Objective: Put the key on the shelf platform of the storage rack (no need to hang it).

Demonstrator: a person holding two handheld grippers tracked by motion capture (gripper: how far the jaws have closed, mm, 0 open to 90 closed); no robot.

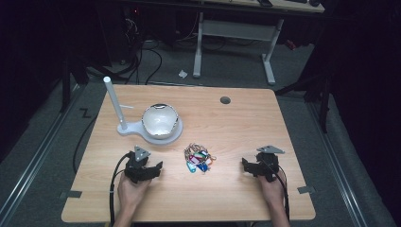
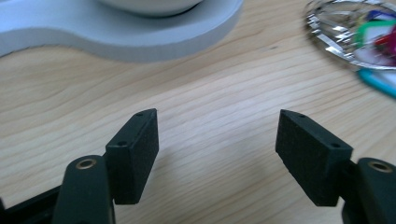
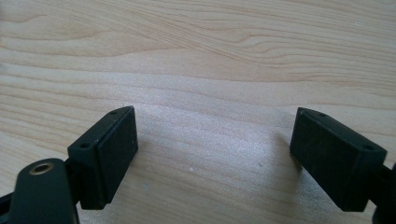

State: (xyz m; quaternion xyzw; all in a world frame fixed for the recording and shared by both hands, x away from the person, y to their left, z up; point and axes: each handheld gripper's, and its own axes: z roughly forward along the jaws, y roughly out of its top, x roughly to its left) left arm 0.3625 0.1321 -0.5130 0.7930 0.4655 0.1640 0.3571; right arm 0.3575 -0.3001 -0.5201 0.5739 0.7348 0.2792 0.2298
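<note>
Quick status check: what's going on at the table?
Left gripper open, right gripper open, both empty. Key tag pile untouched between them. Nothing blocking.

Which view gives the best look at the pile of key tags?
The high view: the whole pile of key tags lies between both grippers. The left gripper view catches just its blurred edge at top right. The right gripper view looks at bare table.

- The table (image 1: 236, 127) was pale wood with a wavy grain
- A white bowl (image 1: 160, 120) sat on a light grey base (image 1: 137, 130) with a white post (image 1: 115, 101)
- The heap of key tags (image 1: 199, 158) mixed blue, red, green and pink on silver rings
- Both grippers, left (image 1: 153, 169) and right (image 1: 247, 166), were black with grey top plates
</note>
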